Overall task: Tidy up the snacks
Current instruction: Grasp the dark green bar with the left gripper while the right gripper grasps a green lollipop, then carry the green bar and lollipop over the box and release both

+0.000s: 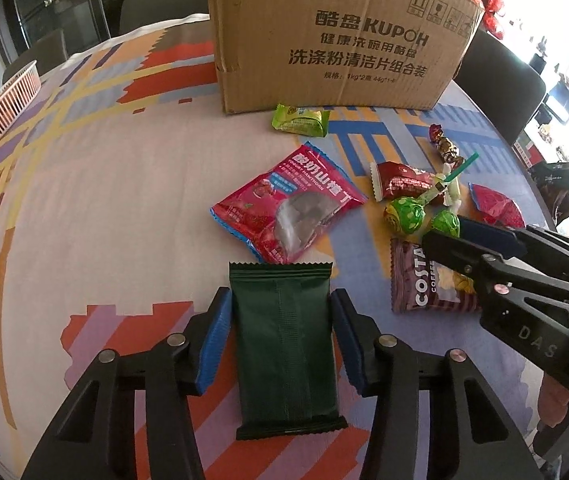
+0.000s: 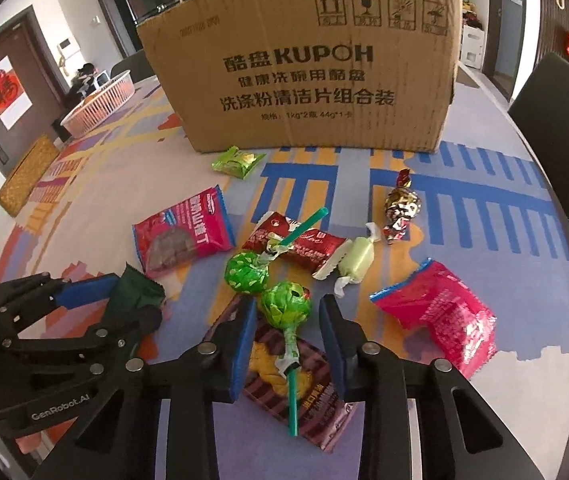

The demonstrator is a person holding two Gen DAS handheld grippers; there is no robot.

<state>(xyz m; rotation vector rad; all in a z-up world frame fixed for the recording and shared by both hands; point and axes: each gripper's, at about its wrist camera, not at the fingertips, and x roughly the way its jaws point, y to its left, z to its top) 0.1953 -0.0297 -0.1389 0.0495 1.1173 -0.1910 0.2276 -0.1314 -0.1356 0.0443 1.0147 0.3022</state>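
At the far left of the table a pink slatted plastic basket (image 1: pixel 6 100) sat near the edge, on a cloth (image 1: pixel 104 184) printed with blocky orange, lilac and yellow patches. My left gripper (image 1: pixel 280 338) had its blue ribbed pads on either side of a dark green foil packet (image 1: pixel 284 344), flat and oblong with crimped, saw-toothed ends; the pads touched its long edges, so I read it as grasped, lying on the cloth. Just beyond it lay a glossy pink-red bag (image 1: pixel 288 208) with a clear window, printed "YOGURT HAWTHORN". Behind stood the corrugated cardboard box (image 1: pixel 336 36), marked "KUPOH" with Chinese lines and "1kg*2", plus handling symbols. A small lime-green wrapper (image 1: pixel 299 121) lay touching its base.

Further right the snacks crowded together: a dark red crimped packet (image 2: pixel 296 246), two lollipops in crinkled green foil, the farther one (image 2: pixel 245 273) lying over the red packet, and a pale green twist-wrapped sweet (image 2: pixel 354 264). A gold-and-red foil sweet (image 2: pixel 400 208) lay apart, toward the box.

My right gripper (image 2: pixel 287 340) was spread wide, its pads either side of the nearer lollipop (image 2: pixel 284 306) without touching it. That lollipop's green stick ran across a maroon striped "COSTA COFFEE" packet (image 1: pixel 424 284) beneath. At the far right lay a crumpled pink bag (image 2: pixel 440 312), and a dark chair back (image 2: pixel 556 140) stood past the table's edge.
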